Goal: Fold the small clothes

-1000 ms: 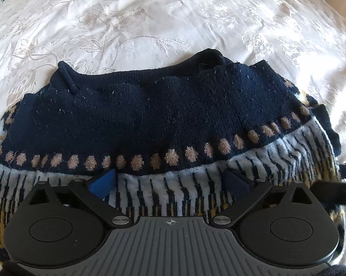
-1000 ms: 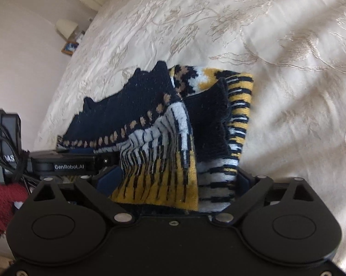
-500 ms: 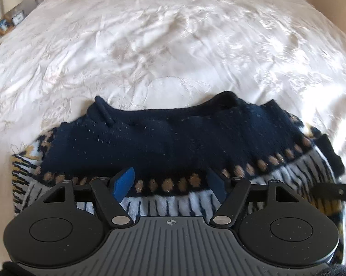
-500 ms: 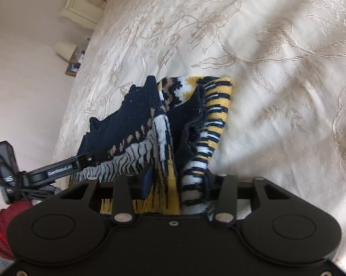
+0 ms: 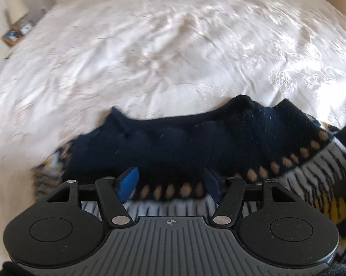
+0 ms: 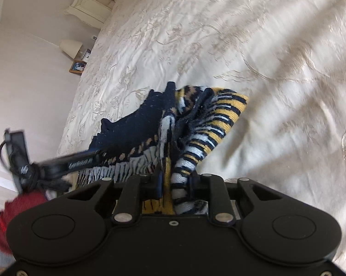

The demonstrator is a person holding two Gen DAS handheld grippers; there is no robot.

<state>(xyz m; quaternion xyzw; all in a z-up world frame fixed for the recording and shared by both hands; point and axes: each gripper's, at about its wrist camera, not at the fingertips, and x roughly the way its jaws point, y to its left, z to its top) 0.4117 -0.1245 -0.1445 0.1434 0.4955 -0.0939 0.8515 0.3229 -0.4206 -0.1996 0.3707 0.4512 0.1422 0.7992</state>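
A small knitted sweater (image 5: 184, 142), navy with tan dots and white, black and yellow stripes, lies folded on the bedspread (image 5: 173, 57). My left gripper (image 5: 170, 184) holds its near edge; the dotted band fills the gap between the blue pads while the jaws are closing. In the right wrist view the sweater (image 6: 138, 124) bunches upward at its striped corner. There my right gripper (image 6: 175, 181) pinches a narrow fold of yellow and striped knit, its jaws closing too. The left gripper (image 6: 81, 162) shows from the side, at the sweater's left edge.
The cream embroidered bedspread (image 6: 264, 69) stretches far beyond the sweater on all sides. A lamp (image 6: 70, 46) and a picture frame (image 6: 78, 66) stand by the bed's far left edge, near the carved headboard (image 6: 85, 2). A red sleeve (image 6: 12, 214) is at lower left.
Both grippers' jaws have narrowed onto the sweater's near edge. The right one went from wide to a tight pinch, and the striped corner has bunched and lifted. The left camera has risen.
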